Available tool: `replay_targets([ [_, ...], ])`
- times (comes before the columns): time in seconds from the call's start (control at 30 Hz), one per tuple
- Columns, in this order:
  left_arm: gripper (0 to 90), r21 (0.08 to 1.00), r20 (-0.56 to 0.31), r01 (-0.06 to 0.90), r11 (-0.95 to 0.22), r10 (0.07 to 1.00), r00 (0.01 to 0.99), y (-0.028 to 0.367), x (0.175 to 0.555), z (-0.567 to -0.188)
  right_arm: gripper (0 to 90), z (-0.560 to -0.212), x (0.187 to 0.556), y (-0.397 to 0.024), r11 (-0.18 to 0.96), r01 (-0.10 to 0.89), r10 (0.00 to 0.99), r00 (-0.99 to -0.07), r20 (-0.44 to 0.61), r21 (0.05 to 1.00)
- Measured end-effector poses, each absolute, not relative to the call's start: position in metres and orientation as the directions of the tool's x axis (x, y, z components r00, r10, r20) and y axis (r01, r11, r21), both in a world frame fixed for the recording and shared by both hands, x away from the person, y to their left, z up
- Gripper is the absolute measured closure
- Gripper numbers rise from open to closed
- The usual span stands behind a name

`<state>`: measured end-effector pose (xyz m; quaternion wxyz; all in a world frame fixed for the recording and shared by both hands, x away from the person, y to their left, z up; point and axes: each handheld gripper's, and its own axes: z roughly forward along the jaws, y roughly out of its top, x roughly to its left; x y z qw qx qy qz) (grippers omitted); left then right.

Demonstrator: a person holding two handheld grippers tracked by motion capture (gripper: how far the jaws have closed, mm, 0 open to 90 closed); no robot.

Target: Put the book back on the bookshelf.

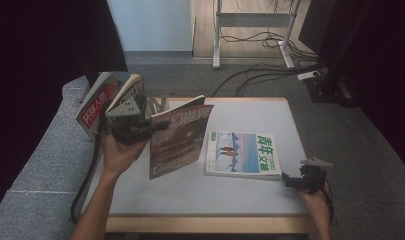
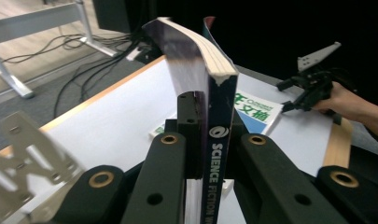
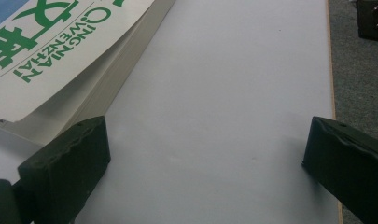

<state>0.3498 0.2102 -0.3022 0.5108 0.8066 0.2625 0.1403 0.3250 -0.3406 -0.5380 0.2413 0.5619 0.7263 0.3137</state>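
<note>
My left gripper (image 1: 149,126) is raised over the table's left side, shut on the spine of a dark science fiction magazine (image 1: 177,140) that hangs upright and tilted. In the left gripper view its jaws clamp that magazine (image 2: 218,154) just above the spine lettering, at the gripper (image 2: 210,116). A white and blue magazine (image 1: 243,153) with green lettering lies flat on the white table (image 1: 190,195). My right gripper (image 1: 290,180) rests low at the table's front right, open, its jaws (image 3: 200,154) spread over bare tabletop beside that magazine's corner (image 3: 60,51).
Two more magazines (image 1: 97,102) stand leaning at the table's back left, beside a metal bookend (image 1: 158,105). A grey padded bench (image 1: 45,155) runs along the left. Cables and desk legs (image 1: 252,45) cross the floor beyond the table.
</note>
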Motion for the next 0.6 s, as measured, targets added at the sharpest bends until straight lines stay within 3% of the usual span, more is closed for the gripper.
replay_targets([
  [0.6,84.2,0.903,-0.01,0.308,-0.3,0.701,0.713,0.256,0.343,-0.301,0.0,-0.538,0.325,-0.341,0.173,0.664,0.968,-0.252,0.0,0.727],
])
